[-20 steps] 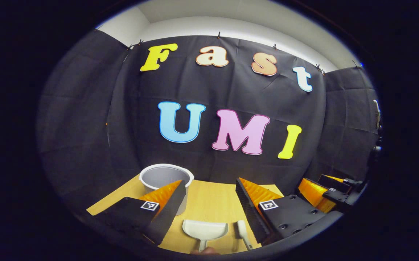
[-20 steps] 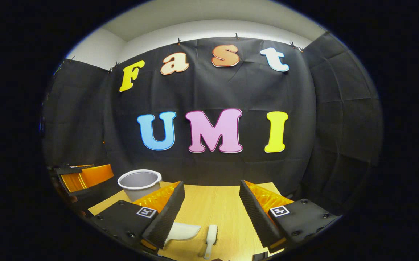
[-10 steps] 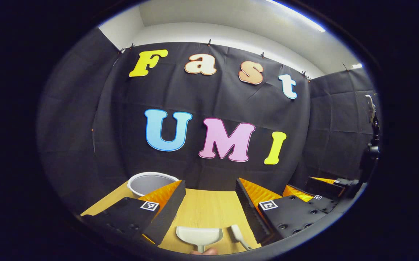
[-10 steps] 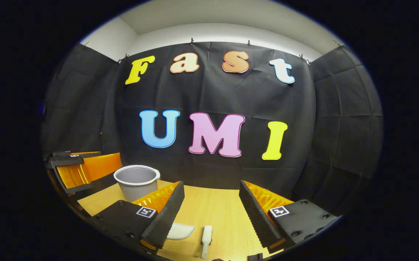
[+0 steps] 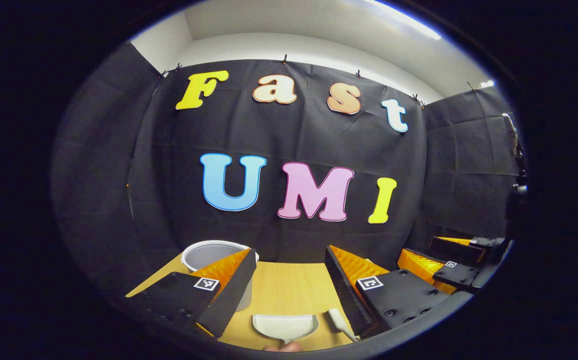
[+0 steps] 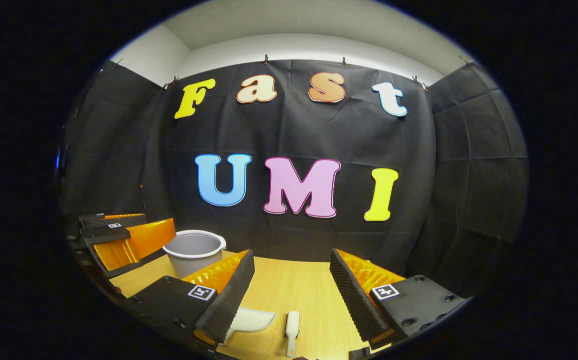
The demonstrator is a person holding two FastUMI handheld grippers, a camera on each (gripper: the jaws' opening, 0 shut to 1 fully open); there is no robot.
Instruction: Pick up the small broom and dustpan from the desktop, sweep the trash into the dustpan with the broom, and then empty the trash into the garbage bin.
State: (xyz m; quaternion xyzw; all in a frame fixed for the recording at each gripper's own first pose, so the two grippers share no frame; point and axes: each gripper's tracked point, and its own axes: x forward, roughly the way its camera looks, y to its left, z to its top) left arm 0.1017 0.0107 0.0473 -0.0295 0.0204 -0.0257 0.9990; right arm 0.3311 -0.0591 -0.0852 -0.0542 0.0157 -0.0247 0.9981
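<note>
I am looking along my right gripper [image 6: 291, 285], whose two fingers are standing wide apart at the bottom of the frame with nothing between them. Below the gap, the small broom [image 6: 292, 326] is lying on the wooden desktop [image 6: 294, 280], its handle running toward the bottom edge. Just left of it the dustpan [image 6: 251, 320] is resting flat, partly hidden behind the left finger. At centre left the garbage bin [image 6: 193, 250] is standing upright on the desktop. The left gripper [image 6: 118, 237] is hanging at the left edge; its fingers are probably apart, though I cannot tell.
</note>
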